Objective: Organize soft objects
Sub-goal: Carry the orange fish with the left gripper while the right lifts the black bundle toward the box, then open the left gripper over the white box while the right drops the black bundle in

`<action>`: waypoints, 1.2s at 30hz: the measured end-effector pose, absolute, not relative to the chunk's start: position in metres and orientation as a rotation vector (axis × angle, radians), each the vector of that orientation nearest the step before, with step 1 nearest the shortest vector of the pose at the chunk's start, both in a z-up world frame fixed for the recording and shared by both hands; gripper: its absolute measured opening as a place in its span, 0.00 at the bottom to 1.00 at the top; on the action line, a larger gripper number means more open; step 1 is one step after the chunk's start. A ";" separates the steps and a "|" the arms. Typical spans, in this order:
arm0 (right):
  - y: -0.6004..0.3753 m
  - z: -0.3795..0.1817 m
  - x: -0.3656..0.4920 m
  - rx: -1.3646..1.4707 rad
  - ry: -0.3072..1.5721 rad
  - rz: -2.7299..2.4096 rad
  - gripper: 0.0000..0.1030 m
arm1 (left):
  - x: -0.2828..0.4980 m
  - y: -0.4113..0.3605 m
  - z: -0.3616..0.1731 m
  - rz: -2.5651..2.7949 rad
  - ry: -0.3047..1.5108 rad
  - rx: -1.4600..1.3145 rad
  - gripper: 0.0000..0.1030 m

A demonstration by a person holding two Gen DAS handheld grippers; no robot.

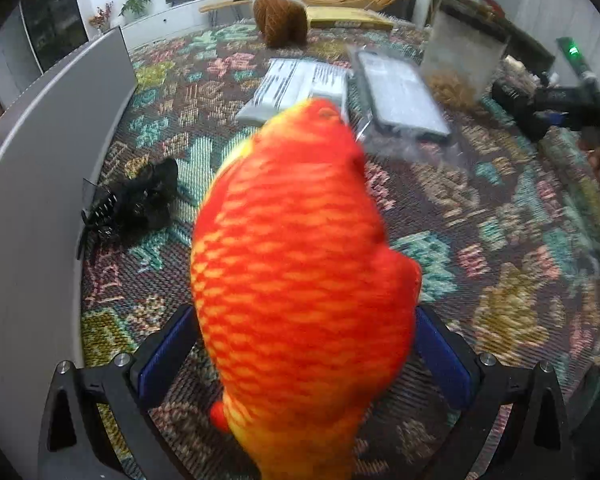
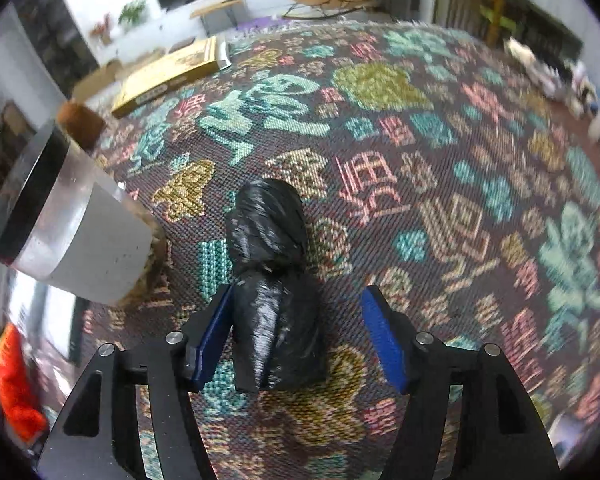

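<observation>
My left gripper (image 1: 304,344) is shut on an orange and yellow plush fish (image 1: 300,264), held above the patterned rug (image 1: 480,208); the fish fills the middle of the left wrist view and hides the fingertips. It also shows at the left edge of the right wrist view (image 2: 16,384). My right gripper (image 2: 296,332) is open, its blue pads on either side of a black plastic-wrapped bundle (image 2: 272,280) lying on the rug; the left pad (image 2: 212,336) is close to it, the right pad apart.
A grey bin wall (image 1: 40,160) stands at the left. On the rug lie a black lacy item (image 1: 136,204), flat grey packets (image 1: 300,84), a clear-wrapped packet (image 1: 400,96), a brown plush (image 1: 280,16), a yellow box (image 2: 172,72) and a clear container (image 2: 68,224).
</observation>
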State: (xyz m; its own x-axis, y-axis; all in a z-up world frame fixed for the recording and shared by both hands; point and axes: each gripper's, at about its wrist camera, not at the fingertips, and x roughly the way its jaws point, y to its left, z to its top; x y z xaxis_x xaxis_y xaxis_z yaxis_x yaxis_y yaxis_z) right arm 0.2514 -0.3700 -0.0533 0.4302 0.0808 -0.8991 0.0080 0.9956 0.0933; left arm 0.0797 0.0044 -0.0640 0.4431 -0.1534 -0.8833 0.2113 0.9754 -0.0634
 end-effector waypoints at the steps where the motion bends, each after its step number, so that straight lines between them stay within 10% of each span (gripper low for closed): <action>1: -0.367 -0.055 0.252 0.067 1.135 0.064 0.65 | 0.078 0.006 -0.059 -0.231 1.079 0.051 1.00; 4: -0.355 -0.061 0.255 -0.007 1.162 0.067 0.37 | 0.079 0.005 -0.055 -0.253 1.090 0.062 1.00; 8: -0.354 -0.052 0.257 0.022 1.134 -0.007 0.37 | 0.090 0.005 -0.078 -0.198 1.164 0.071 0.98; 11: -0.357 -0.023 0.252 0.057 1.028 -0.027 0.37 | 0.081 0.010 -0.066 -0.176 1.092 0.052 0.54; 14: -0.358 0.013 0.243 0.050 0.937 -0.030 0.37 | 0.080 0.027 -0.053 -0.251 1.101 -0.107 0.41; 31: -0.048 0.113 0.104 0.110 0.911 0.762 0.37 | -0.021 0.272 0.075 0.122 0.857 -0.279 0.47; 35: 0.042 0.102 0.076 0.166 0.975 0.944 0.47 | -0.038 0.312 0.066 0.284 0.853 -0.254 0.88; 36: 0.059 0.096 0.072 0.186 0.999 0.988 0.68 | -0.039 0.318 0.064 0.317 0.853 -0.255 0.92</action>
State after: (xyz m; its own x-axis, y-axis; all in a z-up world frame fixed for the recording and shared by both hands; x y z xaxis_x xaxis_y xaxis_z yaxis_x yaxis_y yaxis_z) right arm 0.0718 0.0587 0.0964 0.1674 0.7675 -0.6189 -0.6108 0.5735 0.5459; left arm -0.0393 0.3184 0.0641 0.6161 0.1710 -0.7689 -0.3730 0.9231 -0.0936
